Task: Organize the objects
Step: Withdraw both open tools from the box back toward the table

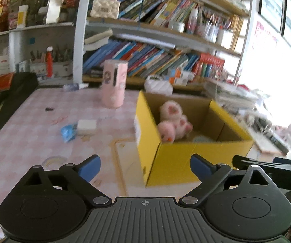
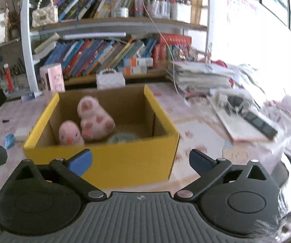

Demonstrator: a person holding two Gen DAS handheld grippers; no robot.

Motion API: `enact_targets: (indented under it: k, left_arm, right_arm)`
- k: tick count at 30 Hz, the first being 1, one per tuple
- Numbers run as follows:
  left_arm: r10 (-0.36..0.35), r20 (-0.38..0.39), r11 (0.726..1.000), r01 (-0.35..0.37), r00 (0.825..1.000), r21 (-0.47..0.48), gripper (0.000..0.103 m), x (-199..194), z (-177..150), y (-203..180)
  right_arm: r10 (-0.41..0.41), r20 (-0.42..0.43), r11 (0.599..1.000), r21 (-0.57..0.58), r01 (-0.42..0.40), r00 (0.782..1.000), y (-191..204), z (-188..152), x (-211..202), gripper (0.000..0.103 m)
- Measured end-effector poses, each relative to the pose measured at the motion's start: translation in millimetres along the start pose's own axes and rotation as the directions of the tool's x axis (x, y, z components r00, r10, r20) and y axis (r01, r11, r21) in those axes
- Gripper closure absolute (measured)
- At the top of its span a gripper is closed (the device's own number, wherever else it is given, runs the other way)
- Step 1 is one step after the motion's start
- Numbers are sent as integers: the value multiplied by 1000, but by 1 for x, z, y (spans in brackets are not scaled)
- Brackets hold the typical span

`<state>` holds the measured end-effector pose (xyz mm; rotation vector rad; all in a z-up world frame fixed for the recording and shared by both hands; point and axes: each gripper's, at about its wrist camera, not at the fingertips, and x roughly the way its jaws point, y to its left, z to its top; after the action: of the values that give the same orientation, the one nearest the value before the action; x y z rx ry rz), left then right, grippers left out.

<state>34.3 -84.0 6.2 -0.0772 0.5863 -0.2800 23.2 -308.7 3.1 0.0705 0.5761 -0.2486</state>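
Both claws are spread wide with nothing between them. The left claw (image 1: 145, 167) hangs over the table (image 1: 33, 137), and the yellow box (image 1: 186, 162) sits just ahead of it toward 1 o'clock. The right claw (image 2: 141, 162) faces the box (image 2: 125, 162) head on at 12 o'clock. Inside the box there's a pink spotted plush (image 2: 94, 117) leaning up, with a smaller pink chick plush (image 2: 70, 133) right against it at 9 o'clock, plus something blue-green (image 2: 123, 137) on the bottom, too blurry to tell. Out on the table at 10 o'clock from the left claw lie a blue packet (image 1: 68, 132) and a white block (image 1: 86, 126), touching. A pink canister (image 1: 114, 83) stands farther back.
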Motion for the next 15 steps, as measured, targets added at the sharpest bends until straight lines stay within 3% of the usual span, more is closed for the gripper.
enact_targets:
  k: [5, 15]
  left_arm:
    - [32, -68, 999, -30, 997, 24, 6, -10, -15, 12]
    - [80, -133, 996, -73, 988, 58, 4, -37, -42, 40]
  right_arm:
    - [4, -75, 1000, 24, -2, 997, 11, -23, -15, 0]
    - [29, -163, 999, 20, -26, 986, 45, -59, -36, 0]
